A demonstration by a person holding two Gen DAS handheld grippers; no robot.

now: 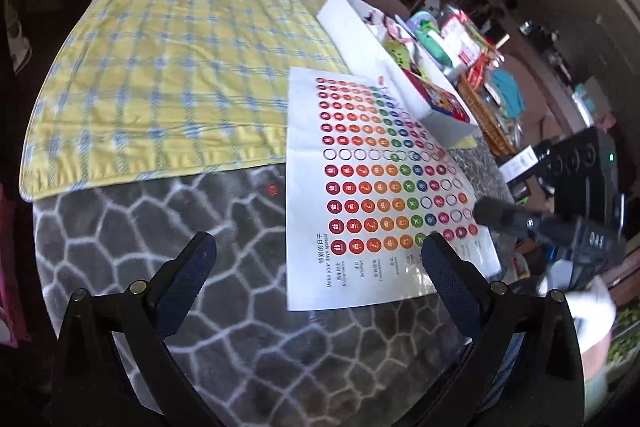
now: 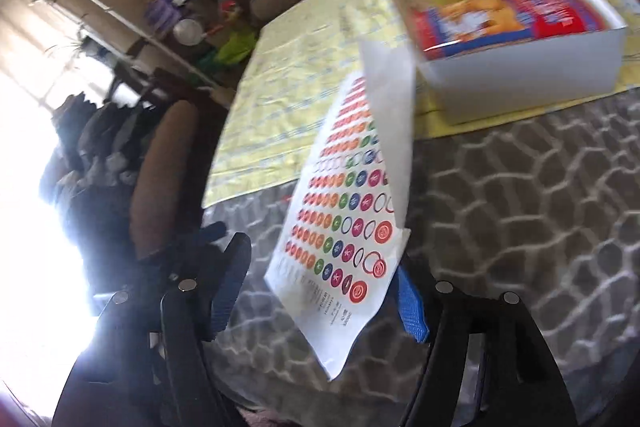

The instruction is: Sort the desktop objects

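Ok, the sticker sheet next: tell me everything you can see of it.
The sticker sheet is a white, glossy-looking page with rows of round stickers in red, orange, green, blue and pink; many spots are empty rings. Small print runs along its near edge. It lies across the grey patterned blanket, its far end over the yellow checked cloth, near the white box. In the right wrist view its right side is curled up.

blurred box contents (image 2: 500, 11)
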